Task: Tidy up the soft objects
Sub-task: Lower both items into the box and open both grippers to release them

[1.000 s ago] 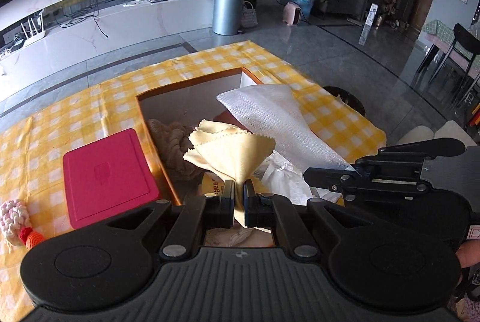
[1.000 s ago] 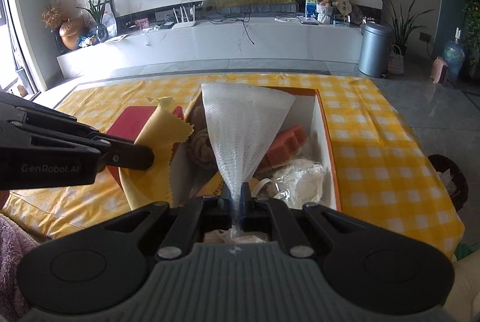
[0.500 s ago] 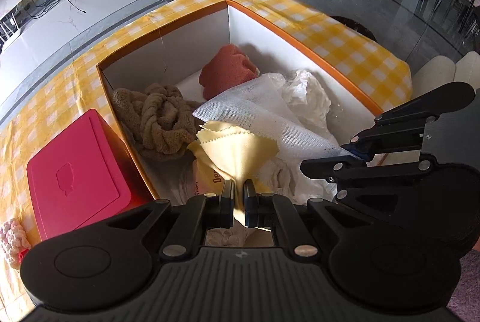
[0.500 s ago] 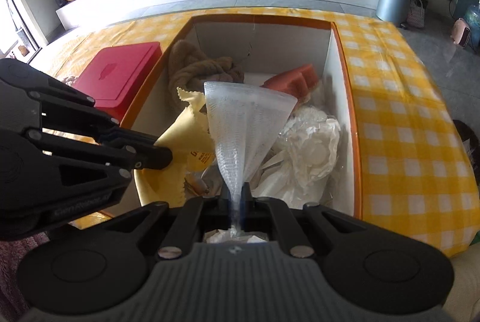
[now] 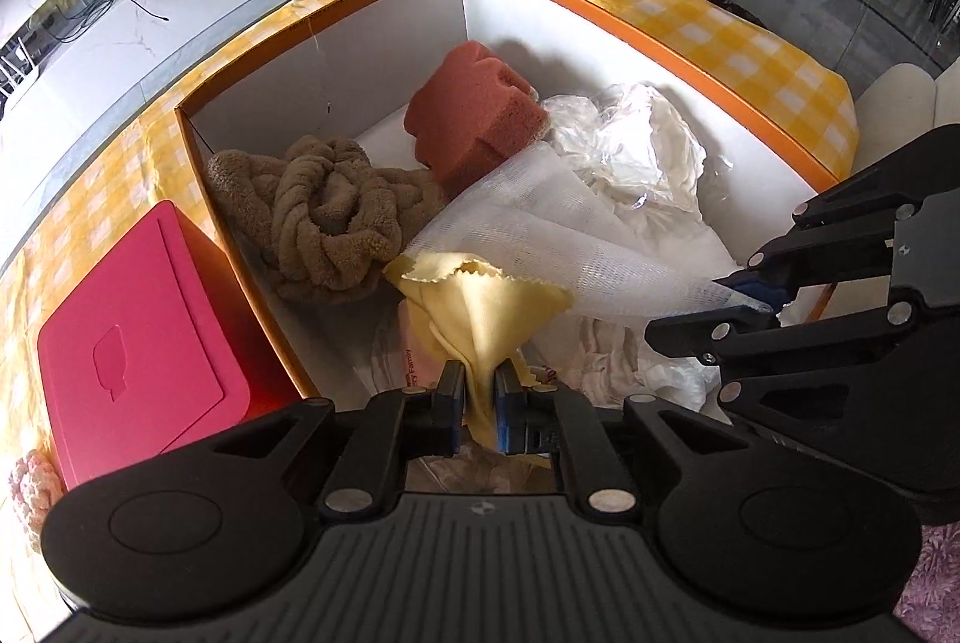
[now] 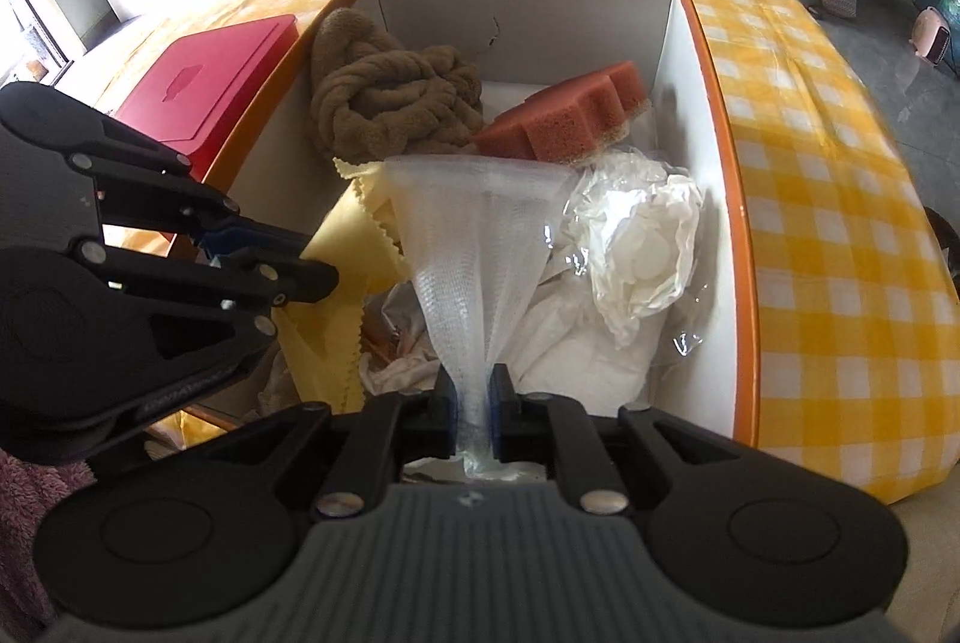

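Observation:
My left gripper [image 5: 480,385] is shut on a yellow cloth [image 5: 480,295], held low inside the orange-rimmed white box [image 5: 648,37]. My right gripper [image 6: 474,403] is shut on a white mesh cloth [image 6: 474,235], also down in the box [image 6: 729,163]. The mesh cloth [image 5: 576,247] lies beside the yellow cloth [image 6: 354,247]. In the box sit a brown twisted towel [image 5: 330,211], a red-brown sponge [image 5: 474,109] and crumpled white plastic [image 5: 636,145]. The right gripper [image 5: 744,307] shows in the left view; the left gripper [image 6: 300,265] shows in the right view.
A red lidded box [image 5: 138,355] stands left of the orange box on the yellow checked tablecloth [image 6: 840,199]. A pink knitted item [image 5: 24,487] lies at the far left. A purple fuzzy fabric [image 6: 30,493] is at the lower left.
Both grippers have dropped from above the box down into it, carrying the yellow cloth and the white mesh cloth. The cloths now rest low among the box contents.

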Demonstrator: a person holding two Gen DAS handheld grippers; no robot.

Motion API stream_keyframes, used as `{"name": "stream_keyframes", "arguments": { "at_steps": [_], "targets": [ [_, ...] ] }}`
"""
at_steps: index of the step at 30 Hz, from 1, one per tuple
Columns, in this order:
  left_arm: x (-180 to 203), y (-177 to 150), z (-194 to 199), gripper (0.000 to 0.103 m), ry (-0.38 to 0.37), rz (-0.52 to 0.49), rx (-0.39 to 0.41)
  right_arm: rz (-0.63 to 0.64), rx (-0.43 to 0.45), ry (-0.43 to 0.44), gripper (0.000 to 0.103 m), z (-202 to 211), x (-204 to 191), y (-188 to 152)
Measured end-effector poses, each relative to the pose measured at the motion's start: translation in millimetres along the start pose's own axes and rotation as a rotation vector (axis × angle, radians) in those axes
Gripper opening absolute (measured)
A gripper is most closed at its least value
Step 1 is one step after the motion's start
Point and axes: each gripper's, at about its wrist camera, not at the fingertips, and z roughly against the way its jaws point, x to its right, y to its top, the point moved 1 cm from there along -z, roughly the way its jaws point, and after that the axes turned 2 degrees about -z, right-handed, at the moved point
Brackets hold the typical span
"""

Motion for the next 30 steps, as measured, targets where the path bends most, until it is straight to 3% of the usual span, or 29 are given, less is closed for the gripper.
{"name": "stream_keyframes", "arguments": {
  "at_steps": [2, 6, 13, 17, 20, 27, 30],
  "targets": [
    [-0.9, -0.9, 3.9, 0.027, -0.001, 0.003, 0.008, 0.004, 0.0, 0.0, 0.011, 1.5, -0.7, 1.0],
    [-2.9, -1.5, 17.3, 0.038, 0.004, 0.01, 0.037, 0.03, 0.011, -0.012, 0.029, 10.8, -5.5, 2.6],
    [-7.0, -8.2, 53.0, 0.06, -0.011, 0.051, 0.137, 0.06, 0.057, -0.054, 0.049, 35.5, -13.6, 1.6],
    [-8.2, -19.0, 75.8, 0.06, -0.012, 0.076, 0.205, 0.071, 0.1, -0.1, 0.053, 52.1, -18.2, -4.1],
    [-11.5, -31.0, 93.6, 0.06, -0.02, 0.113, 0.272, 0.068, 0.161, -0.138, 0.062, 65.7, -23.3, -12.3],
    [-27.0, -70.3, 125.3, 0.06, 0.005, 0.219, 0.388, -0.002, 0.326, -0.151, 0.064, 86.6, -43.5, -37.7],
    [-35.9, -92.1, 130.2, 0.06, 0.022, 0.275, 0.397, -0.034, 0.38, -0.151, 0.064, 89.1, -56.2, -48.2]
  ]
}}
